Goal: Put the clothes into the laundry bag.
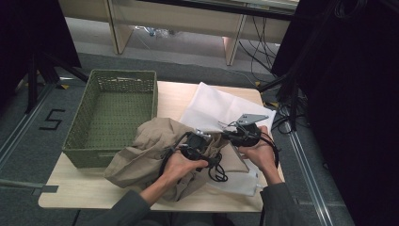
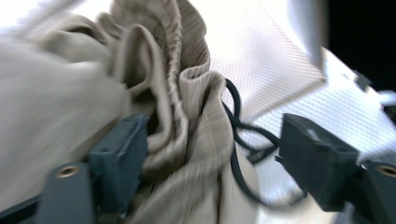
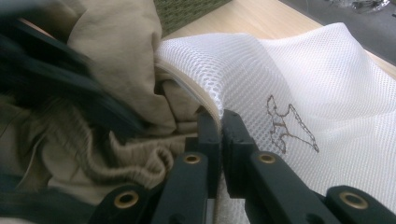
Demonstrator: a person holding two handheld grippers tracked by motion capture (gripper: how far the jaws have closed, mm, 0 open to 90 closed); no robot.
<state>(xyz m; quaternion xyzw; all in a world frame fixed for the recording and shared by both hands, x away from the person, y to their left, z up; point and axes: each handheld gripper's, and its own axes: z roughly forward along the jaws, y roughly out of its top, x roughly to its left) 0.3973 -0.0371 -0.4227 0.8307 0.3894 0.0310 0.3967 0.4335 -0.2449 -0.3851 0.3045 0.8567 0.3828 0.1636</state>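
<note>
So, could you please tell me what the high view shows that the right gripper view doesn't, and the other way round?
The high view alone takes in the whole green basket, the person's hands and both grippers over the table. The right gripper view alone shows, close up, the right gripper shut on the edge of the white mesh bag, and a small brown embroidered figure on the mesh. Both show the beige garment bunched against that bag, and the left gripper at the garment.

Garment (image 1: 146,150) between basket (image 1: 110,115) and mesh bag (image 1: 211,110)
</note>
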